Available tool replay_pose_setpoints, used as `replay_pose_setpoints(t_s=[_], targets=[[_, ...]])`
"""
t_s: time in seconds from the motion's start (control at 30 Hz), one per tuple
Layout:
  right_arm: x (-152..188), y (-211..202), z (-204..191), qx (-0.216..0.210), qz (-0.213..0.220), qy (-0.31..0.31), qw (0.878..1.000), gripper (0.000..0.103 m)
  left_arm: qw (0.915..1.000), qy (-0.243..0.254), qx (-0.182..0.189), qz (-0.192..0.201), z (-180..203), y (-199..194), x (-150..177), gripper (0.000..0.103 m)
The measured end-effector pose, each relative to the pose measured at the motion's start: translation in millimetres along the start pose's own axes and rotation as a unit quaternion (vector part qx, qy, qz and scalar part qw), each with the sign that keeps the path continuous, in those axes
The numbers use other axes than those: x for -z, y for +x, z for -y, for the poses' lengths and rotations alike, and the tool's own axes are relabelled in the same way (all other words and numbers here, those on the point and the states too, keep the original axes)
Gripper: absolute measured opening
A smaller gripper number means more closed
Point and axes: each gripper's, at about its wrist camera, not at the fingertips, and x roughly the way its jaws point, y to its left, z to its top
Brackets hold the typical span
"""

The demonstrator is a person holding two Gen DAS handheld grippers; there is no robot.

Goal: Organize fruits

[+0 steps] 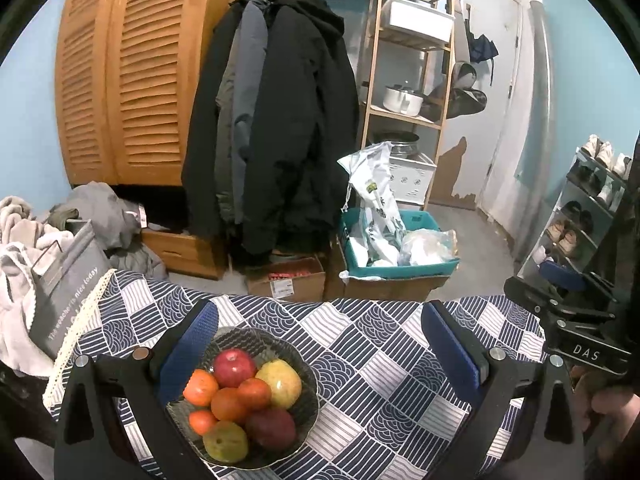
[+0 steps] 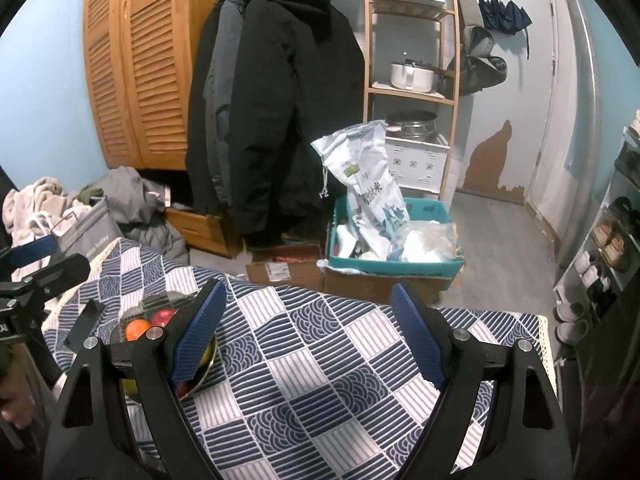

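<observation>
A dark glass bowl [image 1: 298,428] stands on the blue-and-white patterned tablecloth [image 1: 380,344]. It holds several fruits: a red apple [image 1: 234,367], a yellow-red apple [image 1: 280,382], several orange tangerines [image 1: 229,403], a dark red fruit [image 1: 271,428] and a green fruit [image 1: 225,441]. My left gripper [image 1: 320,344] is open and empty, its left finger beside the bowl's rim. My right gripper [image 2: 308,328] is open and empty above the cloth; the bowl [image 2: 148,308] shows partly hidden behind its left finger, at the left.
Beyond the table's far edge stand cardboard boxes [image 1: 296,280], a teal bin with bags [image 1: 400,252], hanging dark coats [image 1: 272,120] and a wooden shelf rack [image 1: 404,92]. A grey bag and a clothes pile [image 1: 60,264] lie left. A shoe rack [image 1: 588,208] stands right.
</observation>
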Motion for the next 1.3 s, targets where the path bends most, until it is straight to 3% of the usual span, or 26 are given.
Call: replay_pose_setpoints(t_s=[1.3], targets=[[-2.1, -2.9, 2.8, 0.002, -0.001, -0.001, 1.0, 0.084, 1.0, 0.006, -0.008, -0.001, 7.9, -3.5, -2.7, 0.102]])
